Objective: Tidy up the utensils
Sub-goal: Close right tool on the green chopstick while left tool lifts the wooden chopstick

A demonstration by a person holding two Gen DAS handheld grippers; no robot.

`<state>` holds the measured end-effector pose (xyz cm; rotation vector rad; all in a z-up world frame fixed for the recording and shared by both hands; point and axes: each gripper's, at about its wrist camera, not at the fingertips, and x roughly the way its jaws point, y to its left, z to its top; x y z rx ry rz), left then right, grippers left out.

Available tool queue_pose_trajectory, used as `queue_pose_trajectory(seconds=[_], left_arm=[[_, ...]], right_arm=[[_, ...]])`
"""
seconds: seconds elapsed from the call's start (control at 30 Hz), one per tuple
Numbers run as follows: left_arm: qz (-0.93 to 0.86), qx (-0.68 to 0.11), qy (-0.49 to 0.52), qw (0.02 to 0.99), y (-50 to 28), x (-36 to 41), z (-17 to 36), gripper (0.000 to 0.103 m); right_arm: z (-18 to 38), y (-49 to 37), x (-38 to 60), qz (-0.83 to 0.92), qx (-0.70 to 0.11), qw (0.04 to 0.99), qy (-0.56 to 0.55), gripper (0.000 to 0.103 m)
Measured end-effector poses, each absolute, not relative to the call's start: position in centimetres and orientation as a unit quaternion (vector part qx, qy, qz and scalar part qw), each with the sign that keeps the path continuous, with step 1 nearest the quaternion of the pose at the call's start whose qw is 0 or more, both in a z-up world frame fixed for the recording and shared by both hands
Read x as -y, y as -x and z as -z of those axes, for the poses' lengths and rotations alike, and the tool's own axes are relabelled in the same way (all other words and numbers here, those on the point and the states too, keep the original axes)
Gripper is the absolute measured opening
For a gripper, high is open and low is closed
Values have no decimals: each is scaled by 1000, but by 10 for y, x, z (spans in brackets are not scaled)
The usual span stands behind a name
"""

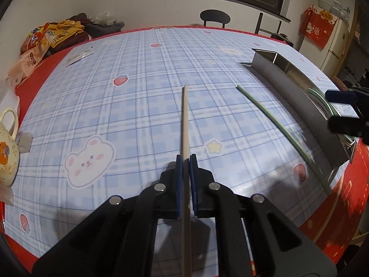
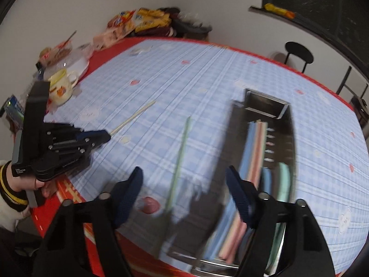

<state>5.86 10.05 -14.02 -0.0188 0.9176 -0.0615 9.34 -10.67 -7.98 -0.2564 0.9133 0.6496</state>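
My left gripper [image 1: 186,159] is shut on a cream chopstick [image 1: 185,120] that points forward over the table; the gripper also shows in the right wrist view [image 2: 107,135] with the cream chopstick [image 2: 133,116]. A green chopstick [image 1: 276,124] lies on the cloth beside a steel utensil tray [image 1: 288,85]. In the right wrist view the green chopstick [image 2: 181,152] lies left of the steel tray [image 2: 237,124], which holds blue, pink and green utensils [image 2: 253,147]. My right gripper [image 2: 184,184] is open and empty above the tray's near left edge; it also shows in the left wrist view [image 1: 341,109].
A cream mug [image 2: 62,88] stands at the table's left edge, also in the left wrist view [image 1: 7,147]. Snack bags [image 2: 136,22] and clothes [image 1: 99,26] are piled at the far corner. A black chair [image 1: 215,18] stands behind the table.
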Motion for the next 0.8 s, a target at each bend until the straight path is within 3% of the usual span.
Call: queue_pose_trajectory(seconds=[0.2,0.37,0.63,0.8], left_arm=[[38,-438,52,897,-57,-117,141,11],[48,-437,74,895,-57,-122,143,12],[56,-435,88,895,-57,-125,143,12],[59,-433,77,896,-56,-121,143,17]], right_arm=[[104,-98,76,-300,-481,809,154,33],[117,-109,70,-272,-513,797,164,26],[128,-112,70,-247,-530,797,151,25],[129,-109,70,-240,-521,807,138,7]])
